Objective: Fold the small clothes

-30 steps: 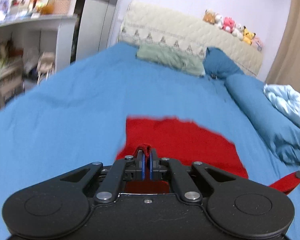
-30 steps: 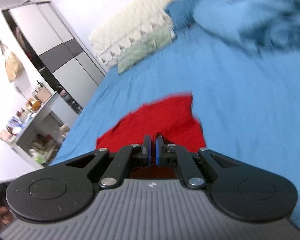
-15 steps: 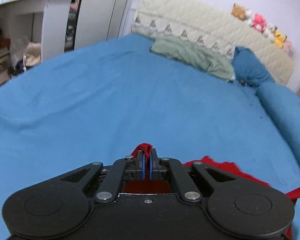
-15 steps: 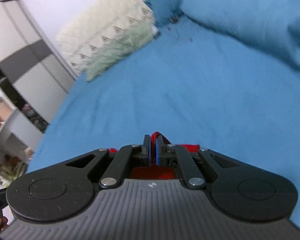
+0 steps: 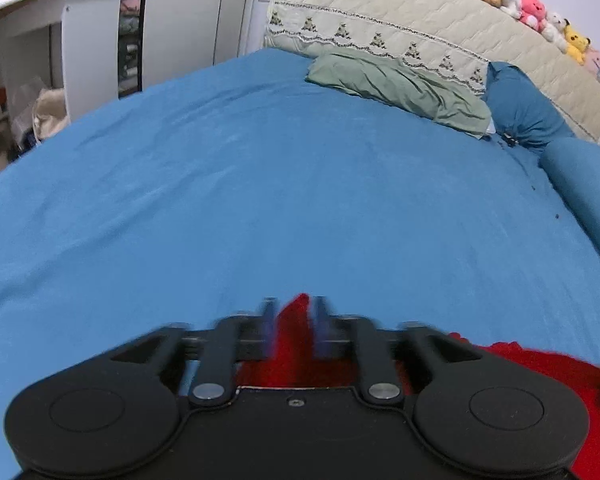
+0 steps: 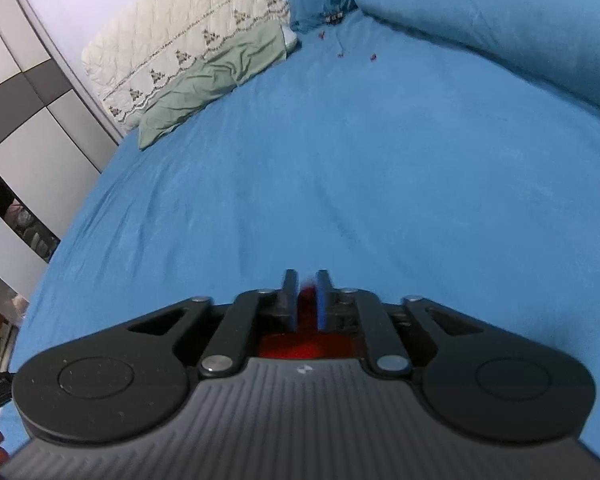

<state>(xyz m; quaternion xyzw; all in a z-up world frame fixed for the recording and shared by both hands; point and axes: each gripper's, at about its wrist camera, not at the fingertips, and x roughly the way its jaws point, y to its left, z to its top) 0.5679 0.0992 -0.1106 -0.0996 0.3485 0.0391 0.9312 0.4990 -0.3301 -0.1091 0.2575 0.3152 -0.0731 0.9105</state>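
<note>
A small red garment (image 5: pixel 539 376) lies low on the blue bed sheet (image 5: pixel 300 200), mostly hidden under my grippers. My left gripper (image 5: pixel 294 320) has its jaws parted, blurred with motion, and a peak of red cloth stands loose between them. My right gripper (image 6: pixel 305 296) has its jaws slightly apart, with a bit of the red garment (image 6: pixel 308 294) in the gap and more red below. Whether either gripper still grips the cloth is unclear.
A green pillow (image 5: pixel 399 88) and a blue pillow (image 5: pixel 523 108) lie at the quilted headboard (image 5: pixel 419 20), which has plush toys (image 5: pixel 535 8) on top. A blue duvet roll (image 6: pixel 499 28) runs along the right side. White shelves (image 5: pixel 40 40) and a wardrobe (image 6: pixel 28 112) stand left.
Both grippers carried the red garment's edge forward and down toward the sheet, so most of the cloth dropped out of view. Both sets of jaws, shut on the cloth before, have now parted.
</note>
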